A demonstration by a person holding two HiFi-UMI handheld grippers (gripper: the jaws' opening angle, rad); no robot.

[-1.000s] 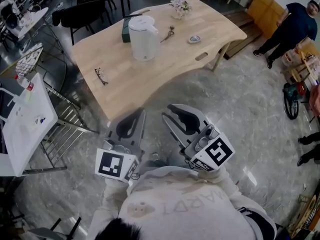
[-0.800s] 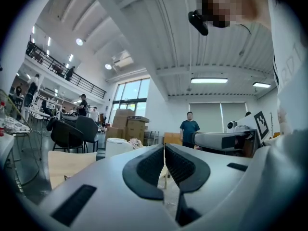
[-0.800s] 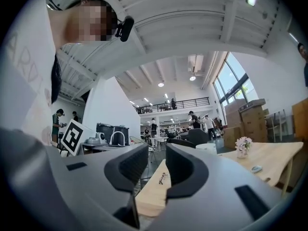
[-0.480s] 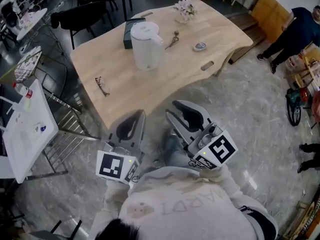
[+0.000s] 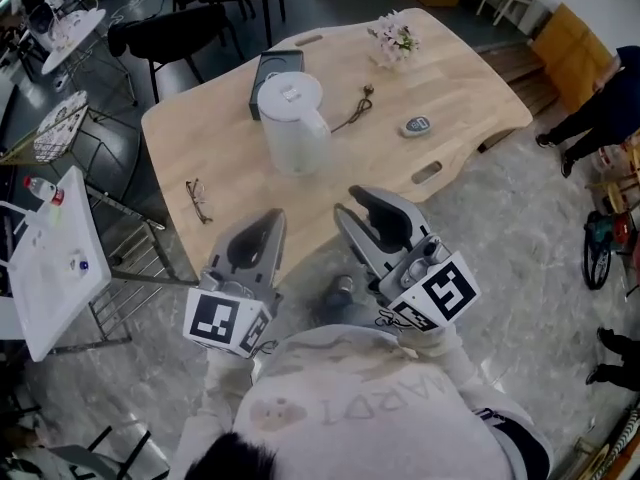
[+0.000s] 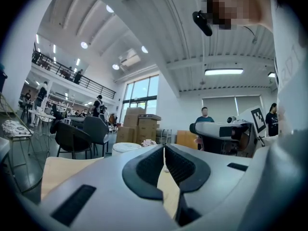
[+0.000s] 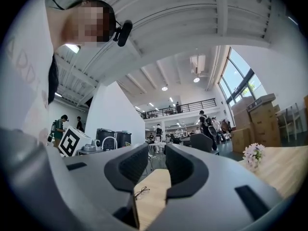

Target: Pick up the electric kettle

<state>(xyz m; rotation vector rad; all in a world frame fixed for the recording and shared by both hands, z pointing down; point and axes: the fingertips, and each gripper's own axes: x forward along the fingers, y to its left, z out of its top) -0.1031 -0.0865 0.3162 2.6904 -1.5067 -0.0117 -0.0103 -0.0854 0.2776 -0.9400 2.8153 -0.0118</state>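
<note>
The white electric kettle (image 5: 293, 123) stands upright on the wooden table (image 5: 230, 138), its lid (image 6: 126, 147) showing low in the left gripper view. Both grippers hover at the table's near edge, a good way short of the kettle. My left gripper (image 5: 276, 216) is shut with nothing in it; its pads (image 6: 151, 163) meet in front of the camera. To its right, my right gripper (image 5: 352, 203) is open and empty, with a clear gap between its pads (image 7: 130, 165). The right gripper view does not show the kettle.
On the table lie folded glasses (image 5: 197, 200) at the near left, a dark box (image 5: 270, 66) behind the kettle, flowers (image 5: 392, 38), a cord (image 5: 358, 106) and a small round device (image 5: 416, 125). A white side table (image 5: 50, 258) and black chair (image 5: 160, 28) stand left. A person (image 5: 600, 108) stands far right.
Both grippers have moved forward to the table's near edge, and the kettle is now closer to them. The jaws are as before: left shut, right open.
</note>
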